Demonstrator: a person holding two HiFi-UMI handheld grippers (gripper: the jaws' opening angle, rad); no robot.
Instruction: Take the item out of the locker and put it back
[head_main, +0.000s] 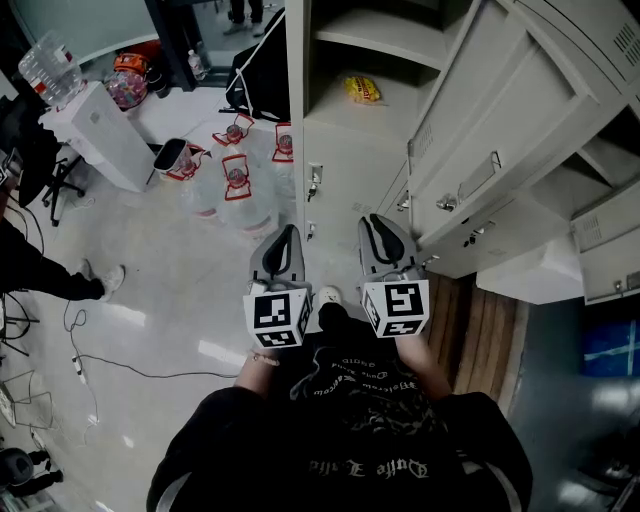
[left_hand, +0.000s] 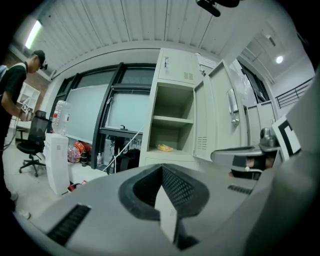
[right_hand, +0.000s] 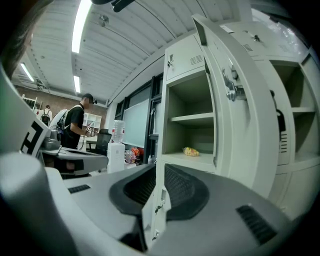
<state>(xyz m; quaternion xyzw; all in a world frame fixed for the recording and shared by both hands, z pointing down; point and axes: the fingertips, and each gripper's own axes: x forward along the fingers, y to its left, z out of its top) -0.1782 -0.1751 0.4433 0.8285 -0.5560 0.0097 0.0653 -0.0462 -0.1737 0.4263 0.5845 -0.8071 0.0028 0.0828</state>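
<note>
A yellow snack bag (head_main: 363, 90) lies on the lower shelf of the open grey locker (head_main: 340, 150); it also shows as the bag (left_hand: 165, 147) and the bag (right_hand: 191, 151) in the gripper views. The locker door (head_main: 500, 150) is swung wide to the right. Both grippers are held level in front of the locker, well short of the bag. My left gripper (head_main: 283, 232) (left_hand: 161, 169) is shut, tips meeting, holding nothing. My right gripper (head_main: 375, 222) (right_hand: 159, 167) shows a thin slit between its pads with nothing in it.
Several big water bottles (head_main: 235, 180) stand on the floor left of the locker, next to a white water dispenser (head_main: 100, 130). A person (left_hand: 15, 90) stands far left by an office chair (left_hand: 32, 145). More open locker doors (head_main: 610, 240) jut out at right.
</note>
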